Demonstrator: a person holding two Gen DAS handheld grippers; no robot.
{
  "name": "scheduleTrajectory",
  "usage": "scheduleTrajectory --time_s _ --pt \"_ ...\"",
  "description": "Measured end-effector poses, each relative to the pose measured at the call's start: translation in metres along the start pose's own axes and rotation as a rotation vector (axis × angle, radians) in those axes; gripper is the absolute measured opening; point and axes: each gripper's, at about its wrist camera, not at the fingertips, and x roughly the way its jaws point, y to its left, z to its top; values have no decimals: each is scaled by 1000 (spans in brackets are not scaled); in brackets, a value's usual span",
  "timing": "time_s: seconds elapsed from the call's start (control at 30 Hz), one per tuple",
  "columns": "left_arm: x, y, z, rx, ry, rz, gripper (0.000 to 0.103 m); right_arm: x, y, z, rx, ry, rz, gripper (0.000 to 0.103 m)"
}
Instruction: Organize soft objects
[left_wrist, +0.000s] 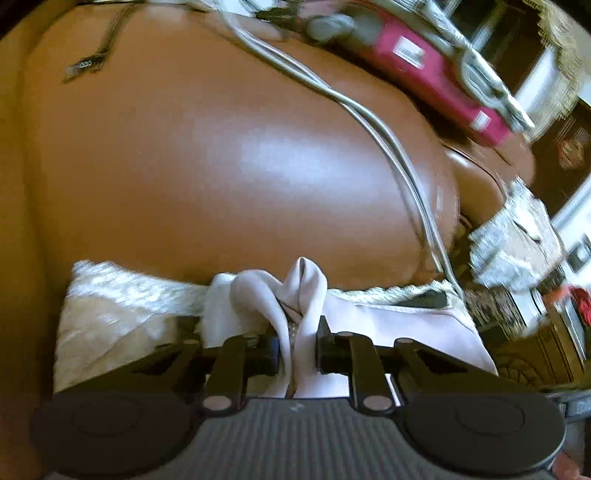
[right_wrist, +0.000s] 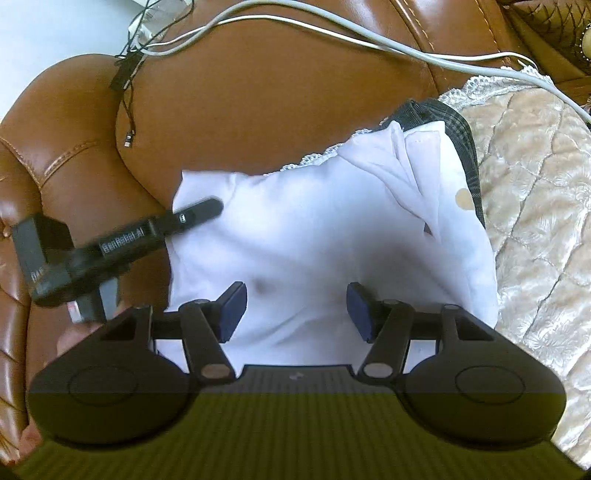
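Left claw (left_wrist: 297, 354) is pinching a bunched fold of the white garment (right_wrist: 314, 236) at its left edge; right claw (right_wrist: 293, 314) hovers spread wide right over the middle, so it's nearer.

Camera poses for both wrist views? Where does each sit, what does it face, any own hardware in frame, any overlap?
Left wrist: on the left claw, low, facing the sofa back; its fingers pinch a fold of white cloth.
Right wrist: on the right claw, looking down on the cloth; jaws open above it, left claw in frame.
Shared: cloth, sofa, grey cable, quilted cover.
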Motion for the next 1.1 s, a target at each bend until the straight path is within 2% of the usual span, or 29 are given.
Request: scheduleTrajectory --time_s 0.03,0.07,0.1,0.27,0.37,0.43,0.5,0.6,0.67,0.77,0.83,0.87,0.9,0.93,0.97,1.07,1.1 --pt "0 3 0 -19 16 41 39 -2 2 0 -11 -7 4 68" --pt "1 7 -1 -38 32 82 61 -4 5 0 -26 -15 3 68" --pt "1 9 -1 -42 41 101 67 -7 9 -1 -43 -23 -4 68" --pt "-15 12 -12 -30 62 41 69 -28 20 -9 -129 -65 -59 68" --pt "-42 10 -31 50 72 81 69 -50 21 -23 -171 -98 -80 68" --pt "-53 3 -42 114 92 126 69 -62 21 -35 -214 -106 -129 68" --pt "-62 -3 -54 158 119 163 74 -70 23 -47 -268 -108 -177 68" --pt "-73 -10 -68 154 132 161 74 -73 24 -62 -300 -98 -216 68" --pt "-76 -11 -77 141 136 158 74 -74 16 -69 -268 -88 -205 68" --pt "-65 -10 -86 98 174 173 56 -68 5 -76 -244 -64 -216 68" --pt "-62 -11 -90 79 160 194 54 -61 4 -75 -265 -74 -257 68" --pt "-62 -13 -91 83 154 200 52 -58 4 -75 -279 -77 -283 60" --pt "-62 -15 -91 90 152 204 51 -55 6 -76 -295 -72 -310 38" --pt "-63 -14 -91 78 159 191 47 -52 6 -76 -306 -61 -330 29" --pt "-64 -13 -90 66 166 178 38 -48 6 -75 -309 -42 -338 27" --pt "-71 1 -90 -42 161 151 38 -40 5 -77 -313 -16 -378 27" --pt "-74 5 -91 -69 157 152 41 -39 4 -77 -313 -11 -388 27"
